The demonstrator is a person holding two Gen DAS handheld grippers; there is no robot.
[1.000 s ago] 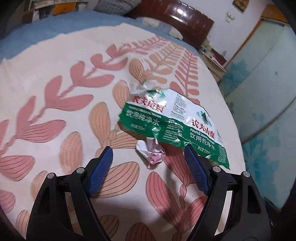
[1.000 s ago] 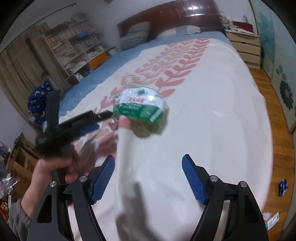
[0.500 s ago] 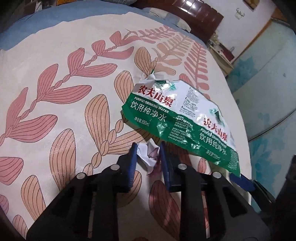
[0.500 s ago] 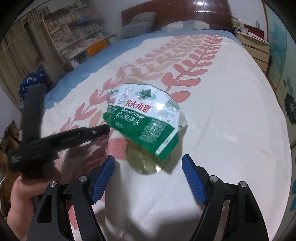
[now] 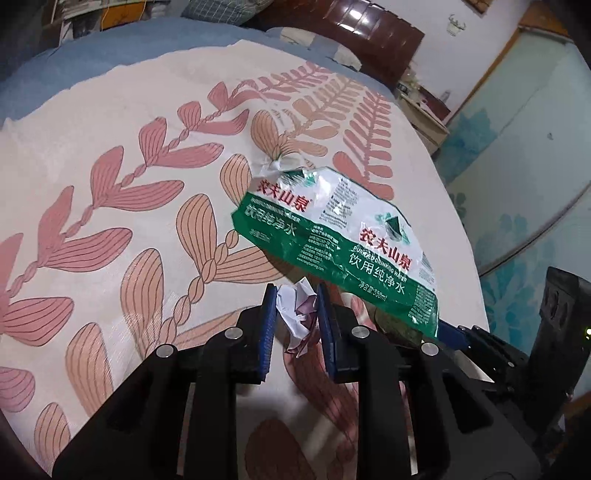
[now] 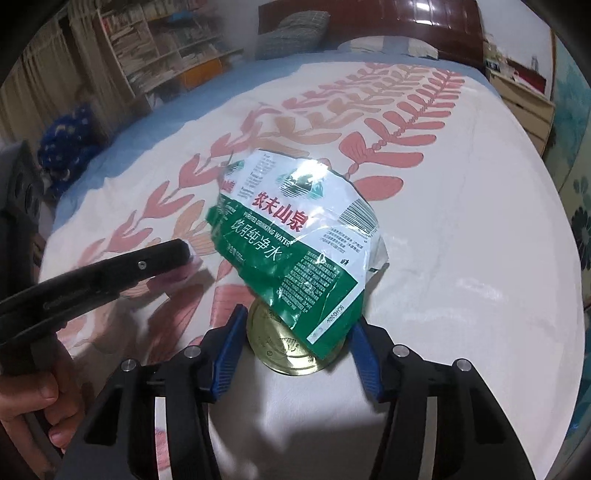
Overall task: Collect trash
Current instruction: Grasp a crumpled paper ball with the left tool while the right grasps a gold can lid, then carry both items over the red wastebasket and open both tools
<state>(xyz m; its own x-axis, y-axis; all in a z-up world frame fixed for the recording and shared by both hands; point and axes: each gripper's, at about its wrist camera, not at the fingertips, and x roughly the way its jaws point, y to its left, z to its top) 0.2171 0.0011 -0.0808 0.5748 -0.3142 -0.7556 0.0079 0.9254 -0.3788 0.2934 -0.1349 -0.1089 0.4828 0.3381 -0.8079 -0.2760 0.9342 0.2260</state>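
Observation:
My left gripper [image 5: 295, 314] is shut on a crumpled white and pink paper wad [image 5: 298, 314] just above the bedspread. A green and white water-bottle plastic wrapper [image 5: 332, 240] lies beyond it. In the right wrist view the wrapper [image 6: 295, 240] drapes over a round gold tin lid [image 6: 284, 350]. My right gripper [image 6: 295, 350] has its blue pads on both sides of the lid and the wrapper's lower edge; the jaws look close against them. The left gripper [image 6: 110, 273] also shows there at the left.
All of it lies on a bed with a cream leaf-patterned cover [image 5: 129, 184]. A dark wooden headboard [image 5: 369, 33] and pillows are at the far end. A nightstand [image 6: 524, 99] stands at the right, bookshelves [image 6: 162, 48] at the left.
My left gripper closed on the paper wad and lifted it slightly. My right gripper moved in to the tin lid and its jaws narrowed around it.

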